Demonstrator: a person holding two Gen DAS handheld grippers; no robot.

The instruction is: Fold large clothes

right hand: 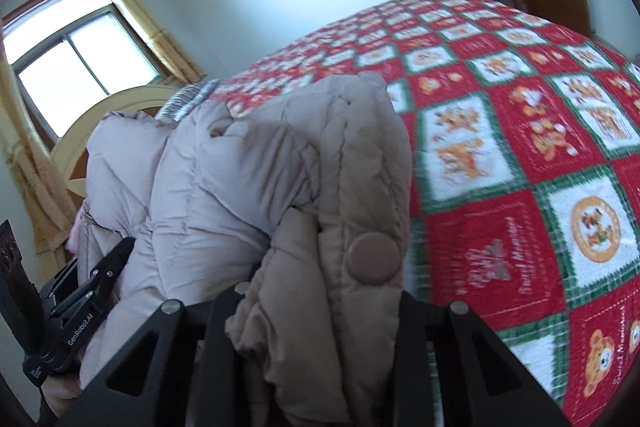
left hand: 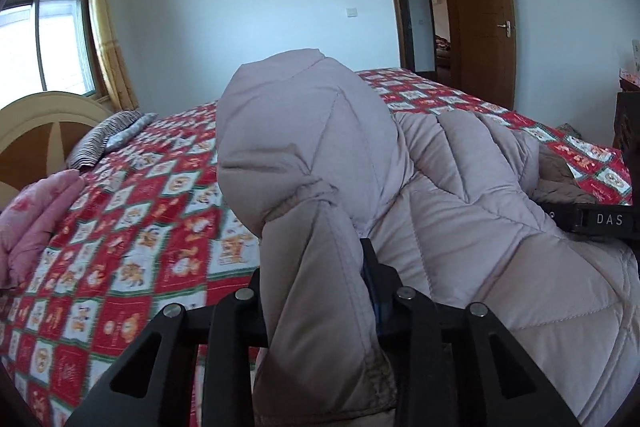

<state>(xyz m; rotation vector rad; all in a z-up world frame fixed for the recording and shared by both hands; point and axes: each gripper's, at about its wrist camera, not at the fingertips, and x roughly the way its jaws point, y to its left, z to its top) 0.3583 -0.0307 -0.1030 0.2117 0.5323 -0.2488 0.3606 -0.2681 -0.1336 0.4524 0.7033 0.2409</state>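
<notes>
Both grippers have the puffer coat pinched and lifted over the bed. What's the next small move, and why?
Probably carry it forward and lower it onto the quilt. The left gripper and right gripper each clamp a bunched fold of the coat, which hangs in a crumpled mound, not flat. The patterned bed surface ahead looks open enough to spread it out before folding.

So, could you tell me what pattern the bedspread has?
Red, white and green checks with bear pictures on the bedspread, clearest in the right wrist view.

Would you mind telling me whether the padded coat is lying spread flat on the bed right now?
No, bunched and lifted. The padded coat is pinched by the left tool and right tool above the bedspread.
</notes>
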